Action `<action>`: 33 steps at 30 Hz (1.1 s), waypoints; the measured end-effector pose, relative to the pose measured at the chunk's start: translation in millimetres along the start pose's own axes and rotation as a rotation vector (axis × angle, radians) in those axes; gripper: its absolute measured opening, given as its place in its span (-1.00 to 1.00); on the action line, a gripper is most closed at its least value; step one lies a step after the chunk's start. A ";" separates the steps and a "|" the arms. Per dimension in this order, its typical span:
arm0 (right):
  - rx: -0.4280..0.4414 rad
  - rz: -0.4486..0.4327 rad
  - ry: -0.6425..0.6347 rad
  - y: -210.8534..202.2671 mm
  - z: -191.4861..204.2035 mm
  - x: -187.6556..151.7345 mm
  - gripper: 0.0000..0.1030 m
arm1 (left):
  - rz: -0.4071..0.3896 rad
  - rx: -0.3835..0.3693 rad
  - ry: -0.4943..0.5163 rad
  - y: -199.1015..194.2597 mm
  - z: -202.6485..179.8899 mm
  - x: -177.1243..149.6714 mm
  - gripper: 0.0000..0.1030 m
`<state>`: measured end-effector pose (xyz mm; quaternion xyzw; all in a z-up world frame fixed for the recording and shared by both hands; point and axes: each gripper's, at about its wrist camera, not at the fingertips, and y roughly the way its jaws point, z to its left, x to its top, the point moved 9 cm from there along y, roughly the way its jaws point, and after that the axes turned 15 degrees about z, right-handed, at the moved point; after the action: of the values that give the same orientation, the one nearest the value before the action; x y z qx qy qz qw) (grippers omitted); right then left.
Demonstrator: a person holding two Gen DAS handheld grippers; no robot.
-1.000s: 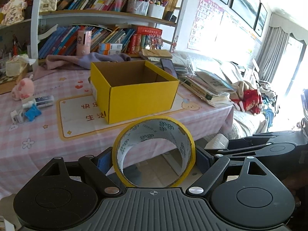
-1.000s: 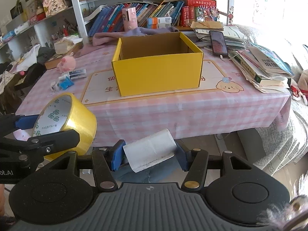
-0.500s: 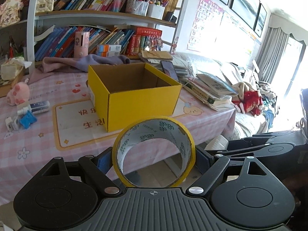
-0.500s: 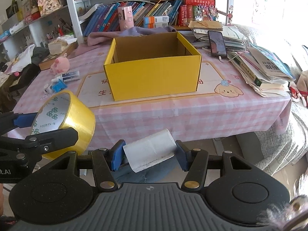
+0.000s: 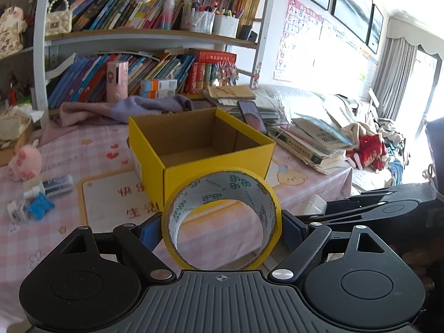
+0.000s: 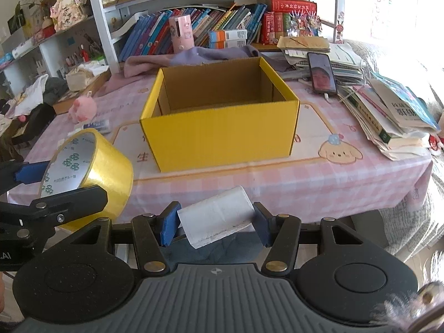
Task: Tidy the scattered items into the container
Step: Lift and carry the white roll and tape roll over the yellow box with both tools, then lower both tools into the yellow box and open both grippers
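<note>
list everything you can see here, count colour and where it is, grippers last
cardboard box: 1, yellow, open and empty, middle of the table
tape roll: 1, yellow, between the left gripper's pads
paper roll: 1, white, between the right gripper's pads
table: 1, pink checked cloth
plush toy: 1, pink, far left of the table
small items: a few, blue and white, left of the box
phone: 1, dark, screen lit, on papers right of the box
book stack: 1, mixed colours, table's right edge
cloth: 1, purple-pink, behind the box
bookshelf: 1, white frame, full of books
left gripper: 1, black, blue pads, holding the tape
right gripper: 1, black, blue pads, holding the paper roll
</note>
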<state>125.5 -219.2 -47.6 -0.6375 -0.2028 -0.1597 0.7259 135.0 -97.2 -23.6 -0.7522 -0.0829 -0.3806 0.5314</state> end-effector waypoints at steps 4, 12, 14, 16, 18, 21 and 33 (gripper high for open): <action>0.000 -0.030 -0.023 2.2 -4.4 23.6 0.03 | -0.023 0.001 0.013 5.7 1.8 19.8 0.69; 0.022 -0.081 -0.105 9.1 -12.2 82.5 0.03 | -0.061 0.040 0.043 21.0 3.2 64.8 0.69; 0.033 -0.085 -0.123 12.1 -15.1 96.6 0.03 | -0.064 0.051 0.037 26.2 4.8 74.5 0.69; 0.045 -0.088 -0.143 15.3 -18.3 109.4 0.03 | -0.068 0.064 0.029 31.6 6.0 84.1 0.69; 0.054 -0.090 -0.166 19.8 -22.1 122.7 0.03 | -0.071 0.076 0.014 37.7 8.2 93.2 0.69; 0.073 -0.090 -0.193 27.1 -28.5 141.4 0.03 | -0.074 0.098 -0.009 47.4 11.5 107.6 0.69; 0.126 -0.106 -0.388 75.1 -44.2 222.4 0.03 | -0.038 0.213 -0.042 100.7 31.0 166.6 0.69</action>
<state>359.1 -246.9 -6.1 -0.5982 -0.3816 -0.0592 0.7022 319.3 -159.6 7.9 -0.6976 -0.1482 -0.3637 0.5992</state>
